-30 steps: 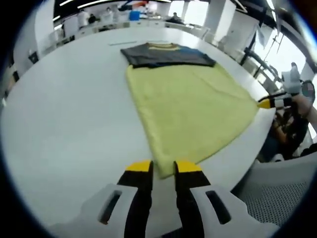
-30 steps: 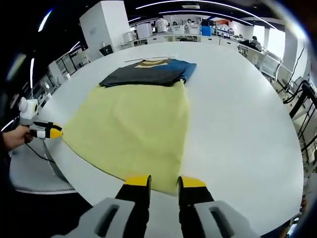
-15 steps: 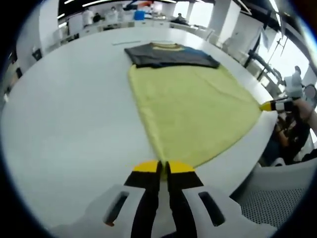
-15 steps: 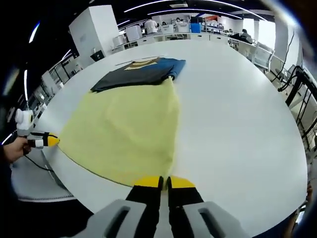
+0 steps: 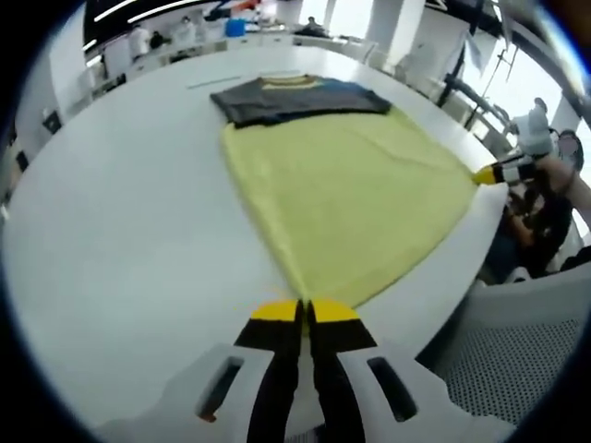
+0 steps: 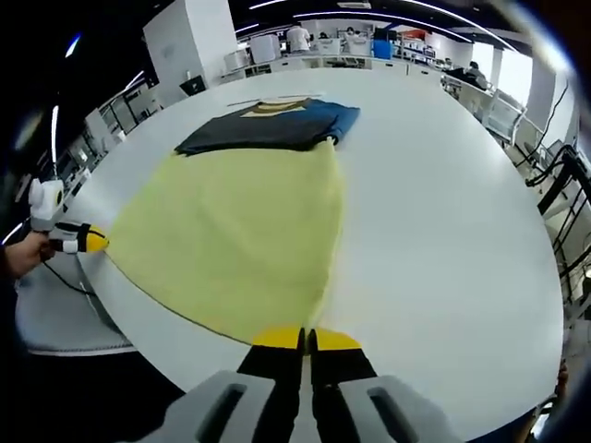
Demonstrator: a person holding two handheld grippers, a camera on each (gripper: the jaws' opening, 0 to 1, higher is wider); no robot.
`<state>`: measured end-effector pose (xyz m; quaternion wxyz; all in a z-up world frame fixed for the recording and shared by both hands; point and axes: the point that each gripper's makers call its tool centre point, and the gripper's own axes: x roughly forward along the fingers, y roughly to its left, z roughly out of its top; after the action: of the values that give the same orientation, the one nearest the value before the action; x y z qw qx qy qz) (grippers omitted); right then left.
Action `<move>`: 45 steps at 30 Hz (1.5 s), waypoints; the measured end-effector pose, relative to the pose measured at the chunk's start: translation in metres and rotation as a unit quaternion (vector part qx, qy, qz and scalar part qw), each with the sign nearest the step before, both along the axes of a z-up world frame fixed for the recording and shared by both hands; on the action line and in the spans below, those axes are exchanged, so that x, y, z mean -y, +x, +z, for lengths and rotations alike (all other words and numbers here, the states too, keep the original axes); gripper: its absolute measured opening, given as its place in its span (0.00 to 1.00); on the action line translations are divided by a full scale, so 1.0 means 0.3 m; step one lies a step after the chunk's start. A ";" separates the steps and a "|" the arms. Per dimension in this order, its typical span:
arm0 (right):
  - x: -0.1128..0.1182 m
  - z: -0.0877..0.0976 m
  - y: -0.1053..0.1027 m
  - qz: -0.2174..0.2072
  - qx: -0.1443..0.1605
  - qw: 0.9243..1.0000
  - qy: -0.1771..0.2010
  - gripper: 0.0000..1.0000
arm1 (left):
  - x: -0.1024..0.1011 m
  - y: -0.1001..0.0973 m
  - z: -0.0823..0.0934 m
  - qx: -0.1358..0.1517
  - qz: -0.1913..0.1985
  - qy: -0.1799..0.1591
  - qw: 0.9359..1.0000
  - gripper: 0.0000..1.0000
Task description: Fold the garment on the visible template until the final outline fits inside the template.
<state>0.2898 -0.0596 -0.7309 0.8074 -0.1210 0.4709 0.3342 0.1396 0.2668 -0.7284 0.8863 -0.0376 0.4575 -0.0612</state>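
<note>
Left gripper view: left gripper (image 5: 303, 310) fingers pinching near corner of yellow cloth (image 5: 355, 198); right gripper (image 6: 306, 338) fingers pinching other corner. Dark garment (image 5: 294, 98) lies beyond on white surface (image 5: 120, 240). Folding looks barely begun.

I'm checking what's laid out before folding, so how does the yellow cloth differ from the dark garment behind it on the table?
The yellow cloth is one plain colour; the dark garment is charcoal with blue and a yellowish collar. The yellow cloth covers far more of the white table than the dark garment. The yellow cloth's near corners sit at both grippers' closed jaws; the dark garment lies untouched. Both lie flat, their edges meeting.
</note>
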 end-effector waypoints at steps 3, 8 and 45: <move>0.002 0.000 -0.019 0.007 -0.005 1.000 -0.003 0.00 | 0.001 -0.012 -0.003 -0.003 -0.011 0.004 1.000 0.00; 0.000 0.007 -0.050 0.018 -0.006 1.000 -0.005 0.00 | -0.001 -0.031 0.010 -0.006 -0.026 0.010 1.000 0.00; 0.046 0.011 -0.213 0.022 -0.032 0.999 -0.010 0.00 | 0.062 -0.218 0.015 -0.056 -0.029 -0.023 0.998 0.00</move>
<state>0.2258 -0.0733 -0.7275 0.7830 -0.1288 0.4972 0.3507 0.0742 0.2484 -0.7240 0.8562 -0.0479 0.5055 -0.0949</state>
